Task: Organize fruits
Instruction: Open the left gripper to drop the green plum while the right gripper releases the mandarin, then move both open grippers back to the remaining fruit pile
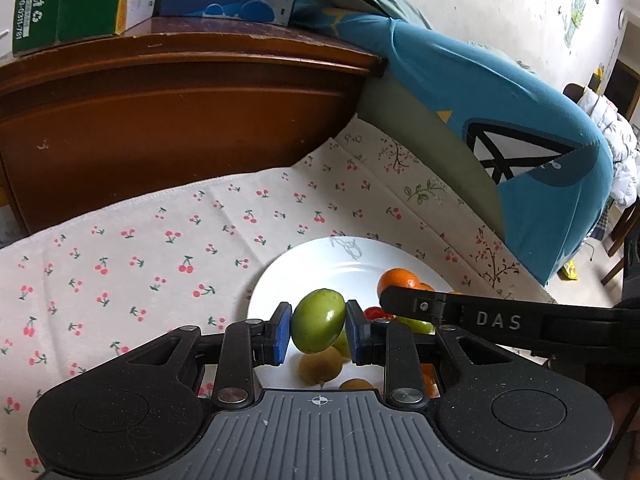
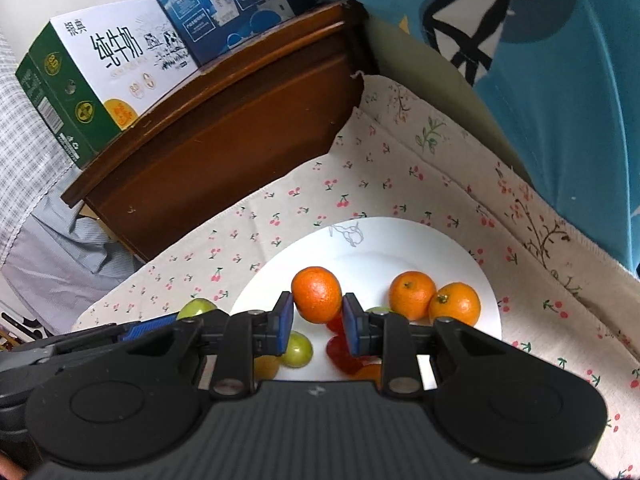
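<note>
My left gripper (image 1: 318, 326) is shut on a green fruit (image 1: 319, 320), held just above the near left part of a white plate (image 1: 312, 264). My right gripper (image 2: 316, 312) is shut on a small orange (image 2: 317, 294) over the same white plate (image 2: 400, 240). Two more oranges (image 2: 412, 295) (image 2: 455, 304) lie on the plate's right side. Under the grippers lie green fruits (image 2: 298, 349), red cherry tomatoes (image 2: 338, 350) and brownish kiwis (image 1: 320, 366), partly hidden. The right gripper's arm (image 1: 480, 316) crosses the left wrist view; the left gripper with its green fruit (image 2: 196, 308) shows at the left of the right wrist view.
The plate rests on a cherry-print cloth (image 1: 140, 248). A brown wooden headboard (image 1: 180, 120) stands behind, with a green-and-white milk carton box (image 2: 88, 80) and a blue box (image 2: 224, 0) on top. A blue pillow (image 1: 500, 120) leans at the right.
</note>
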Action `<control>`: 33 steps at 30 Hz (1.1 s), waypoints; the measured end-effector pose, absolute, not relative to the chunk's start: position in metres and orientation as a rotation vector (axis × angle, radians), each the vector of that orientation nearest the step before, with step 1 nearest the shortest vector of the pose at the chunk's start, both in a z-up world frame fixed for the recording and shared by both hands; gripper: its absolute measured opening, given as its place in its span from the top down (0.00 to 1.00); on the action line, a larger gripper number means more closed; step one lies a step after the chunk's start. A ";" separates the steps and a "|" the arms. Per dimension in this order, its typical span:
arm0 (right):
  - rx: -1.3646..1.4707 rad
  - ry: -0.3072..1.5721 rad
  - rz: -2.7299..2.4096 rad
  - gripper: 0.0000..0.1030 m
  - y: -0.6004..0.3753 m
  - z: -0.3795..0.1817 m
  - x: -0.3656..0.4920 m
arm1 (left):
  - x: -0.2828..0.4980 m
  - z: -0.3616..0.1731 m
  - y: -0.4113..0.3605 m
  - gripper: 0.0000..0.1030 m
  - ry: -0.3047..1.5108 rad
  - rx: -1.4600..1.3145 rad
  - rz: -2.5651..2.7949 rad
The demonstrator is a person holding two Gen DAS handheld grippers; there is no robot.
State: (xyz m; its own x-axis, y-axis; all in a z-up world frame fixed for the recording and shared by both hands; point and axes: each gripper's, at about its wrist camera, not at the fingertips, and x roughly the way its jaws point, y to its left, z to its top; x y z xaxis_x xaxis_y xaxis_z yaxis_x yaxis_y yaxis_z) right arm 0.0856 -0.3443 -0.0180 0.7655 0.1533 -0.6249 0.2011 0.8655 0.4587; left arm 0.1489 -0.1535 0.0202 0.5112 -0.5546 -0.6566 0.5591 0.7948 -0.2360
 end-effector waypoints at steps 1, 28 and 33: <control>0.536 0.708 -0.029 0.74 -0.345 -0.019 0.086 | 0.149 0.019 -0.155 0.75 0.787 0.009 -0.671; 0.539 0.635 -0.014 0.70 -0.330 0.011 0.053 | 0.116 0.068 -0.118 0.36 0.673 0.045 -0.577; 0.499 0.637 0.032 0.70 -0.310 0.014 0.040 | 0.107 0.065 -0.090 0.34 0.720 0.008 -0.517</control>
State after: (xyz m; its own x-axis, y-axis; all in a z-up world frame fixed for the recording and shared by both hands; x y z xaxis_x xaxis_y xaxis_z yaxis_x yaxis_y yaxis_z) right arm 0.0397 -0.3104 0.0136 0.8073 0.1795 -0.5623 0.1214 0.8818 0.4558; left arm 0.1072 -0.0897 0.0650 0.6325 -0.4487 -0.6313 0.4544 0.8751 -0.1668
